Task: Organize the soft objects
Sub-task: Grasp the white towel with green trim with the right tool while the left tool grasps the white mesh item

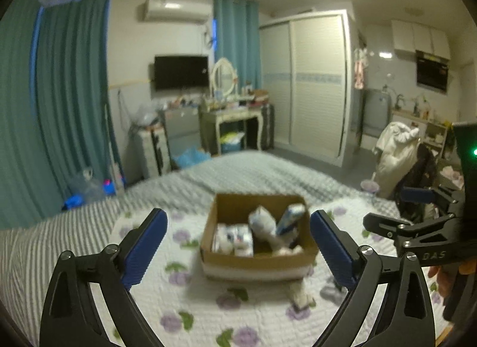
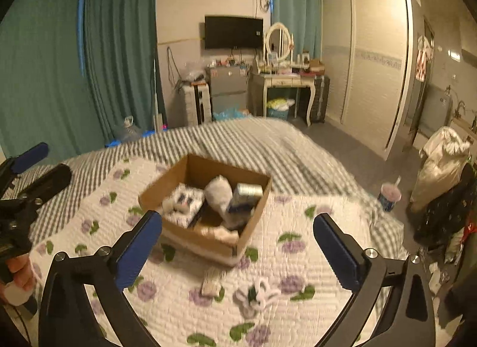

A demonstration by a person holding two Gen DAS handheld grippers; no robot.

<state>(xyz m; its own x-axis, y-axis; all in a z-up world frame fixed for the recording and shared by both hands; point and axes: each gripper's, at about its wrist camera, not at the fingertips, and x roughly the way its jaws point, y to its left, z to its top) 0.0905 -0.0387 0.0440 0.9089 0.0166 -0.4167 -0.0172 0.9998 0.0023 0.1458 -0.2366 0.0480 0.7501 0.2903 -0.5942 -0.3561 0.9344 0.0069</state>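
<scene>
Toward the left of the bed, the left gripper [image 1: 238, 245] was held above the floral quilt [image 2: 298, 302] with its blue pads spread wide and nothing between them; the same wide, empty spread was shown by the right gripper [image 2: 237, 245] further right. The cardboard box [image 2: 253, 227] was set near the middle of the quilt, beyond both grippers, and was already partly filled: a white-and-blue printed pack [image 2: 183, 201] lay at its left side, a white soft bundle [image 2: 219, 190] stood near its centre, and a blue-and-white packet [image 2: 244, 195] leaned at its right. Just in front of the box's near corner a small pale folded piece [image 2: 212, 283] was left on the quilt, and to the right of it, toward the quilt's near edge, a white looped item with a dark green centre [image 2: 259, 293] was seen; what exactly either one was could not be told through the blur. It was judged that these two pieces remained to be boxed. Trouble could be expected from a flat pinch: the quilt itself might be caught along with a thin piece and dragged, so that the light box would be shifted or tipped. The looped item might be snagged by one strand only and dropped short of the box. The leaning packet might be knocked over if a piece were lowered carelessly at the box's right side. A drink cup [image 2: 389, 195] stood off the quilt's right edge, and might be upset by a wide swing.
</scene>
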